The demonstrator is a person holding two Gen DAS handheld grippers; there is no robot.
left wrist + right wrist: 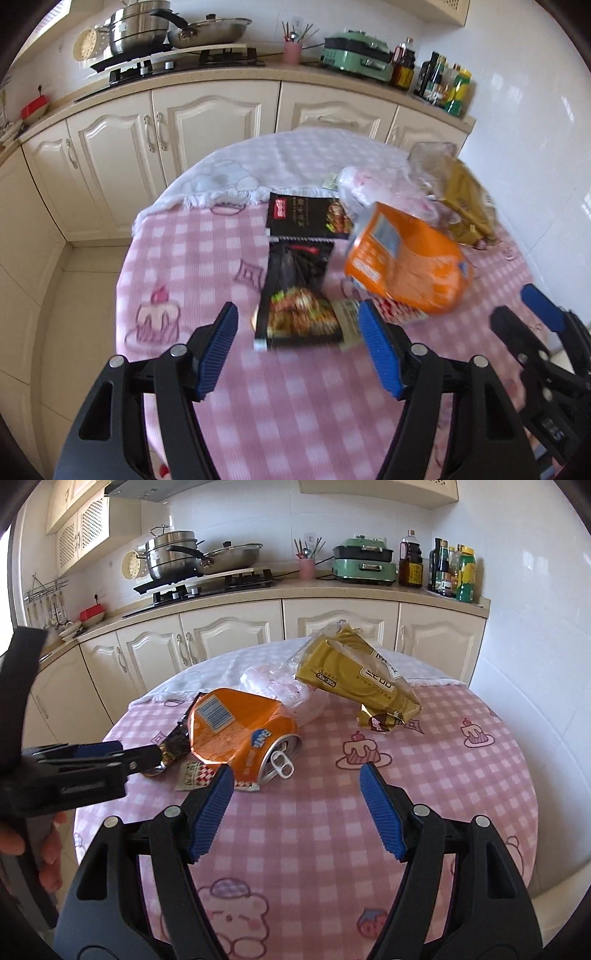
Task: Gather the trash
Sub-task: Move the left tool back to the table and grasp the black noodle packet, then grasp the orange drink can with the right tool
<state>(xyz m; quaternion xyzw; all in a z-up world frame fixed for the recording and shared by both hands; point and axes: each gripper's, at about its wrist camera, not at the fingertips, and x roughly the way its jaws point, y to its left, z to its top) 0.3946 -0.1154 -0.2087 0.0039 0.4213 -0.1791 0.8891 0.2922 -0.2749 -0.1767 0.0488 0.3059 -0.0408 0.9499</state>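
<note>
Trash lies on a round table under a pink checked cloth (177, 258) (461, 794). My left gripper (297, 328) is open over the near part of the cloth, and a black snack wrapper (295, 295) lies just beyond its fingertips. A second black wrapper (306, 218) lies behind that one. To the right is a crushed orange can (406, 266) (240, 731), with a clear plastic bag (369, 184) (273, 683) and a gold bag (465, 199) (354, 675) behind it. My right gripper (295, 786) (517, 306) is open and empty, the can's top by its left fingertip. The left gripper (147, 755) shows side-on at the left.
A small checked paper wrapper (199, 775) lies beside the can. A white towel (295, 155) covers the table's far part. Cream cupboards (207, 125) and a counter with stove, pots, a green appliance (364, 565) and bottles stand behind. A tiled wall (535, 147) is close on the right.
</note>
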